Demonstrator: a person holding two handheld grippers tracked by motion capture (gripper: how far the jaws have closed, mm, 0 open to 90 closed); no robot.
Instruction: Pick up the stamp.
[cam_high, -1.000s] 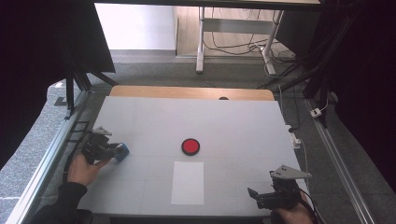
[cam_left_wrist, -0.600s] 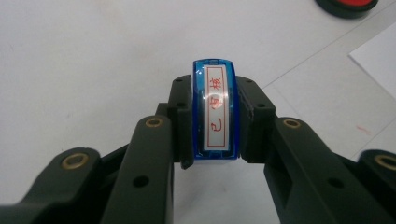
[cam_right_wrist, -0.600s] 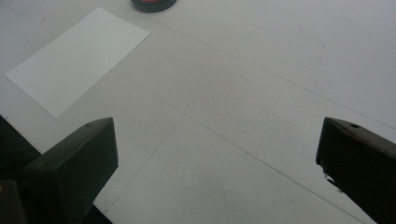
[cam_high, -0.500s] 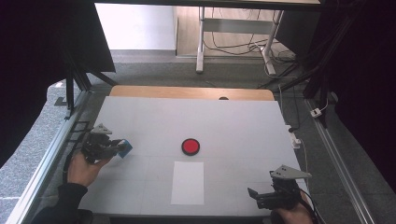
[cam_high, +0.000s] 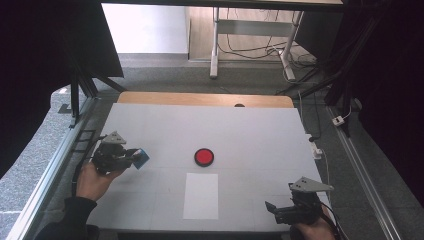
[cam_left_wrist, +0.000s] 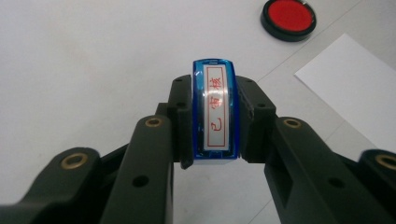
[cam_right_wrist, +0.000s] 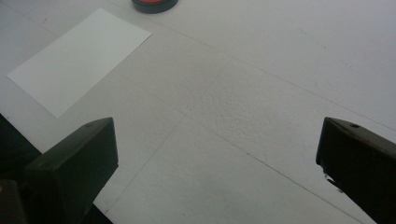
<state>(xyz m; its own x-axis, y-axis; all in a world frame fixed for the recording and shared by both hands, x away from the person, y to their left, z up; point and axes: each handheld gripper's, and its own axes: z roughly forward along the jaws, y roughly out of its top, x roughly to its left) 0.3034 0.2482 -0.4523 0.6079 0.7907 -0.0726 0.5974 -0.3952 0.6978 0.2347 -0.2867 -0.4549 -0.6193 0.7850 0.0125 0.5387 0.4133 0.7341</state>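
Left gripper (cam_left_wrist: 215, 140) squeezes blue stamp (cam_left_wrist: 215, 112) by flat sides. Stamp small, hard, smooth, maybe slippery. Red ink pad (cam_left_wrist: 288, 18) at one o'clock. Right gripper (cam_right_wrist: 217, 158) wide open, empty.

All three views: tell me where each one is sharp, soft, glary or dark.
High view: the table is evenly lit, both sides fall to black. Left gripper view: the stamp in the left gripper is sharp with a glare streak on its label; the ink pad is slightly soft. Right gripper view: the paper is bright, the right gripper jaws dark and blurred.
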